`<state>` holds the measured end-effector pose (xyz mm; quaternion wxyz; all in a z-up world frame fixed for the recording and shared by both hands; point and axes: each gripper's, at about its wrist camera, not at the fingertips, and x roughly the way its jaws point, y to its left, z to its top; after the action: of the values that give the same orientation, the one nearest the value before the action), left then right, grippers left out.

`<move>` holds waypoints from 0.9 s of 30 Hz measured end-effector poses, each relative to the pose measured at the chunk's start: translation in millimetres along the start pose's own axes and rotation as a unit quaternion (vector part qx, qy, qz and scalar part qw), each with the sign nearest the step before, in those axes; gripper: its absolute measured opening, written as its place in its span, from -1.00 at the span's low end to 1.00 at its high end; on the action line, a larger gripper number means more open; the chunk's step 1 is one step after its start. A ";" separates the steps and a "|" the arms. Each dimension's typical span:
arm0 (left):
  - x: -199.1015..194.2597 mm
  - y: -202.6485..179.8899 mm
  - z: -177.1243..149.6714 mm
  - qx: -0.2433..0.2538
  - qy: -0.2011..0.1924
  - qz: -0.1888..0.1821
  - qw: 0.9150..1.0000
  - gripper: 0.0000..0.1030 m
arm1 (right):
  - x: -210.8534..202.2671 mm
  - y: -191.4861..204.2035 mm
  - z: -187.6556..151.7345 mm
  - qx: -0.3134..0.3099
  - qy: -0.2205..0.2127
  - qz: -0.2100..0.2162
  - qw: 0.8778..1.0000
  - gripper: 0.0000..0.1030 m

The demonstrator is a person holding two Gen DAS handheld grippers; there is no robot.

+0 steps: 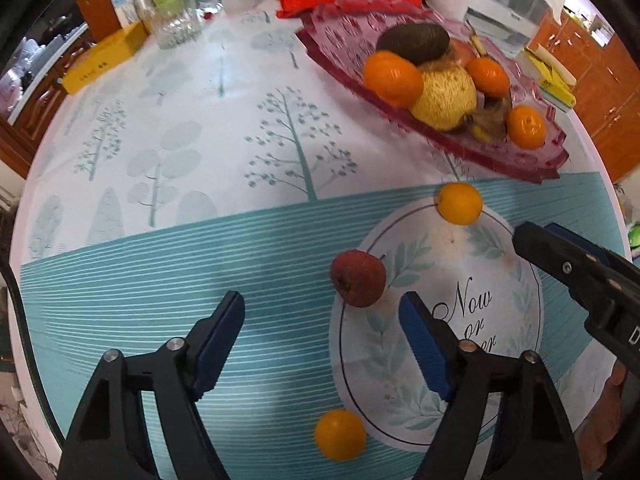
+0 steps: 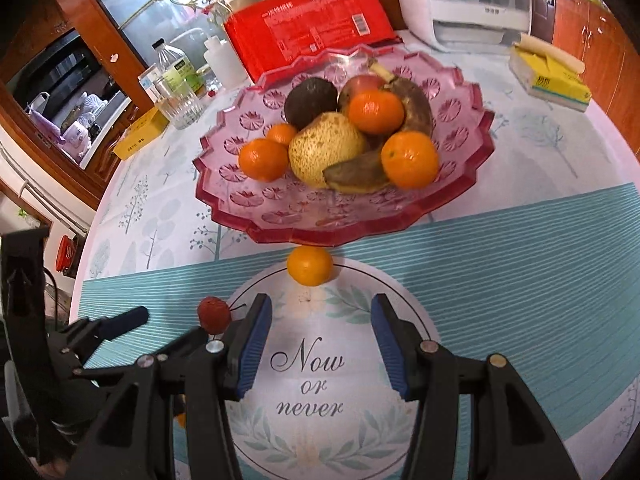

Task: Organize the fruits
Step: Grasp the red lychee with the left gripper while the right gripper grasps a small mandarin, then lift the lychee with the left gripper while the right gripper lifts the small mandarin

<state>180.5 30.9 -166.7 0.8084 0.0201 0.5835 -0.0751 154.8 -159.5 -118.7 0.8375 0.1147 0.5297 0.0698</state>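
A scalloped pink glass fruit dish (image 2: pixel 460 184) with pressed flower dimples stands on the desk (image 2: pixel 520 260), whose cloth is printed with trees and teal stripes. It holds smooth tangerines (image 2: pixel 409 158), a rough yellow netted fruit (image 2: pixel 320 148), a dark avocado (image 2: pixel 311 102) and browned bananas (image 2: pixel 416 104). Three fruits lie loose on the desk: a small orange (image 2: pixel 309 266) just below the dish rim, a bumpy red lychee-like fruit (image 1: pixel 358 278), and another small orange (image 1: pixel 340 434), slightly blurred. The left gripper (image 1: pixel 322 344) has its jaws well apart and empty, with the red fruit just ahead. The right gripper (image 2: pixel 320 346) is partly open, holding nothing.
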 end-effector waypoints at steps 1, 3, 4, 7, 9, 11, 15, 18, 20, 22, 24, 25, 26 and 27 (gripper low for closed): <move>2.7 -0.3 -0.3 0.001 0.001 -0.002 1.000 0.47 | 2.7 -0.3 0.0 0.001 0.002 0.001 1.000 0.01; 9.2 -0.8 -0.5 0.001 0.005 -0.009 1.000 0.27 | 6.7 -0.7 0.7 0.001 0.004 0.004 1.000 0.01; 12.2 -1.1 -0.2 0.000 0.009 -0.015 1.000 0.22 | 8.8 -0.7 1.2 0.001 0.005 0.005 1.000 0.01; 19.2 -1.7 1.3 -0.003 0.013 -0.025 1.000 0.02 | 13.6 -0.1 2.4 0.000 0.007 0.007 1.000 0.01; 21.3 -2.5 2.2 -0.002 0.010 -0.033 0.999 -0.08 | 17.3 0.2 3.8 0.001 0.009 0.009 1.000 0.01; 23.3 -3.2 3.6 0.001 0.007 -0.040 0.999 -0.20 | 21.0 -0.1 5.0 0.001 0.010 0.009 1.000 0.01; 23.6 -9.1 4.2 0.012 -0.005 -0.043 0.999 -0.40 | 29.4 1.0 7.5 0.001 0.015 0.010 1.000 0.01; 23.9 -10.0 3.0 0.015 -0.012 -0.038 0.999 -0.41 | 36.4 2.7 9.6 -0.001 0.017 0.011 1.000 0.01; 23.6 -6.7 1.6 0.008 -0.014 -0.037 0.999 -0.42 | 41.0 4.3 11.0 -0.002 0.018 0.010 1.000 0.01; 23.8 -0.2 2.0 -0.001 -0.015 -0.038 0.999 -0.42 | 45.8 6.5 12.3 -0.005 0.018 0.008 1.000 0.01; 22.5 7.2 5.9 -0.008 -0.015 -0.040 0.999 -0.42 | 50.0 8.3 13.0 -0.009 0.017 0.004 1.000 0.01; 23.0 9.5 5.7 -0.011 -0.015 -0.041 0.999 -0.42 | 52.8 10.2 13.6 -0.012 0.017 0.001 1.000 0.01; 23.2 10.8 6.0 -0.013 -0.015 -0.042 0.999 -0.42 | 54.6 11.2 14.3 -0.015 0.016 -0.003 1.000 0.01; 23.4 12.1 6.2 -0.016 -0.015 -0.043 0.999 -0.42 | 56.5 12.6 14.7 -0.017 0.014 -0.006 1.000 0.01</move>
<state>195.2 39.9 -187.5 0.8133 -0.0187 0.5727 -0.1009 192.4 -135.7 -158.6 0.8321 0.0956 0.5411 0.0753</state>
